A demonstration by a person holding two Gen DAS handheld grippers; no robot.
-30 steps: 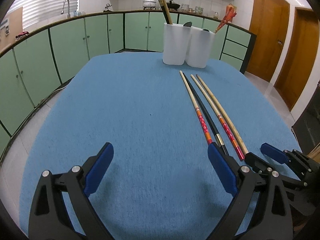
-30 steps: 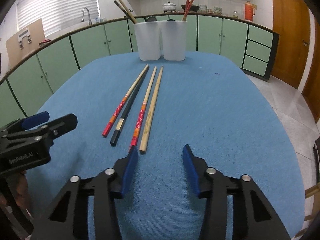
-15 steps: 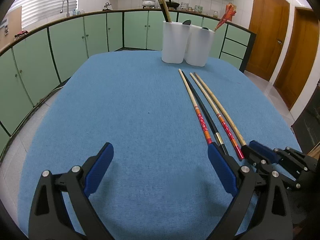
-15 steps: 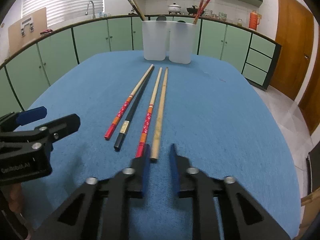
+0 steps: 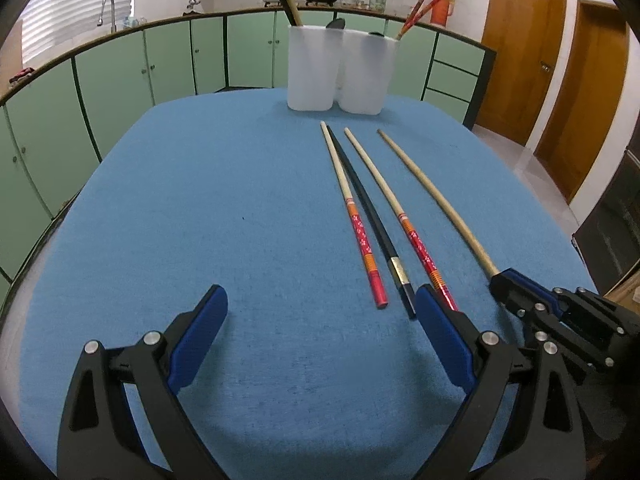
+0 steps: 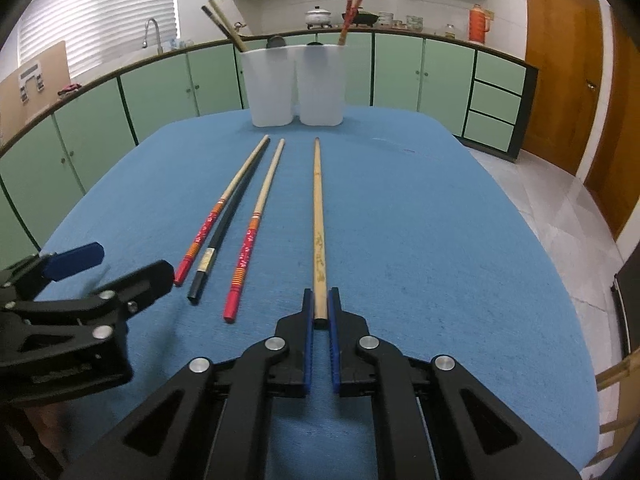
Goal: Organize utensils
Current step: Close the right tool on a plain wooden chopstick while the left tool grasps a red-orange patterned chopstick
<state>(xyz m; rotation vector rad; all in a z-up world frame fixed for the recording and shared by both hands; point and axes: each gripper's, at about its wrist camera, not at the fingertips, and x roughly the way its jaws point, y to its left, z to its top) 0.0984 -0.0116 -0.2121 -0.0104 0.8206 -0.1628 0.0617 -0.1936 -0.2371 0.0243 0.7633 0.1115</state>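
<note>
Several chopsticks lie lengthwise on the blue table (image 5: pixel 160 220). My right gripper (image 6: pixel 321 305) is shut on the near end of the plain bamboo chopstick (image 6: pixel 318 216), which now sits apart from the others; the same chopstick (image 5: pixel 436 200) and gripper (image 5: pixel 505 282) show at the right in the left wrist view. Left of it lie a red-handled chopstick (image 6: pixel 256 224), a black chopstick (image 6: pixel 224 232) and another red-handled chopstick (image 6: pixel 212 220). My left gripper (image 5: pixel 320 320) is open over bare cloth, its right finger (image 5: pixel 436 320) beside the ends of the black chopstick (image 5: pixel 372 216) and a red one (image 5: pixel 400 216).
Two white tubs (image 5: pixel 310 68) (image 5: pixel 366 72) stand side by side at the table's far edge, holding chopsticks and dark utensils. Green cabinets (image 5: pixel 120 72) ring the room, with wooden doors (image 5: pixel 516 48) at the right.
My right gripper has shut on the bamboo chopstick's near end and swung it to the right, away from the other three. My left gripper has shifted slightly toward the chopsticks and stays open.
</note>
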